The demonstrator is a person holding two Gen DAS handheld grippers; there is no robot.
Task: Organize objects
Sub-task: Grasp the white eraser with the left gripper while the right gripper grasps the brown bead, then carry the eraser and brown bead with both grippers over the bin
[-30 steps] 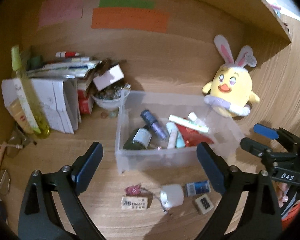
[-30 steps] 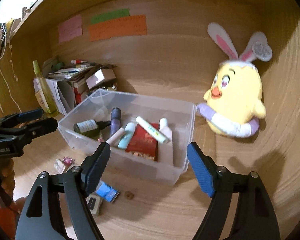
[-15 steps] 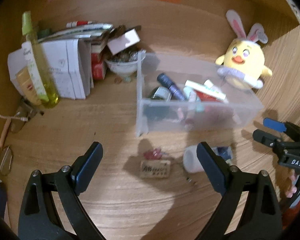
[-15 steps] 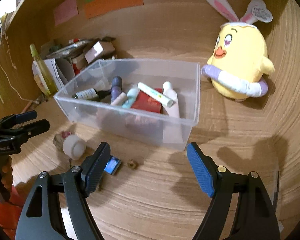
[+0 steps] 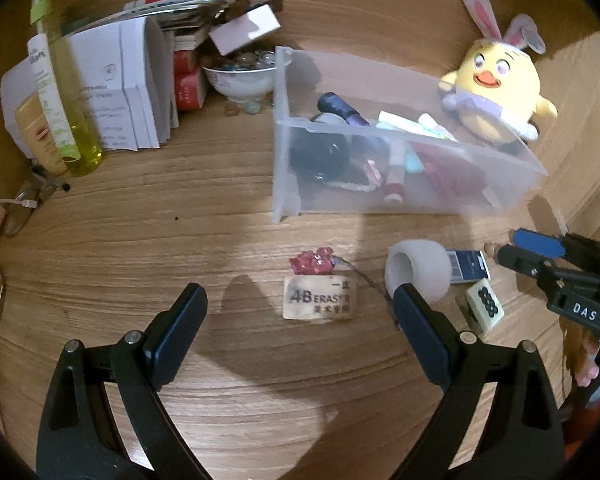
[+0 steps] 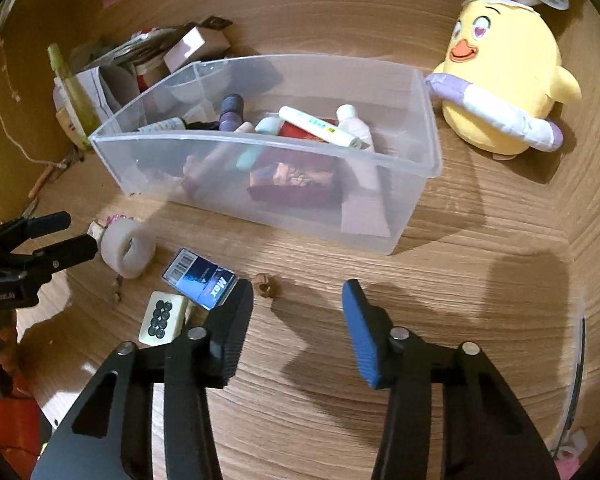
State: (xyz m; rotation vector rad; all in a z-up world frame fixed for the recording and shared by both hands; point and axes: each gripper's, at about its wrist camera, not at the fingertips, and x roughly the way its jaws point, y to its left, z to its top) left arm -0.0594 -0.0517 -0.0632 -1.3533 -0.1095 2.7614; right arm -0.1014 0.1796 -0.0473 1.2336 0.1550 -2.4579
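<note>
While both claws are held spread with nothing between their pads, the loose items lie on the wooden desk [image 5: 140, 240] in front of a clear plastic bin [image 5: 380, 200]. The left gripper [image 5: 300, 312] is released and hangs over the 4B eraser [image 5: 320, 300], which lies flat between its fingers in the left wrist view. Just behind the eraser a small red wrapper [image 5: 312, 261] is seen. A white tape roll [image 5: 418, 270] stands near the left gripper's right finger, touching or overlapping it in view; contact cannot be told. A blue box [image 5: 468, 266] lies just beside the roll, and a mahjong tile [image 5: 485, 306] rests near it.

The right gripper [image 6: 298, 312] is also released, jaws narrower than the left's, with a small brown bead [image 6: 266, 284] on the desk just ahead of the gap. Its left finger overlaps the blue box's corner in view.

Inside the bin, a dark bottle [image 5: 320, 154], a purple tube [image 5: 340, 108], a white tube [image 6: 320, 126] and a red packet [image 6: 296, 184] are piled. A yellow chick plush [image 6: 504, 80] sits right of the bin, apart from it. At far left, a green spray bottle [image 5: 66, 92], white booklets [image 5: 120, 84] and a bowl of glass beads [image 5: 240, 76] are crowded.
</note>
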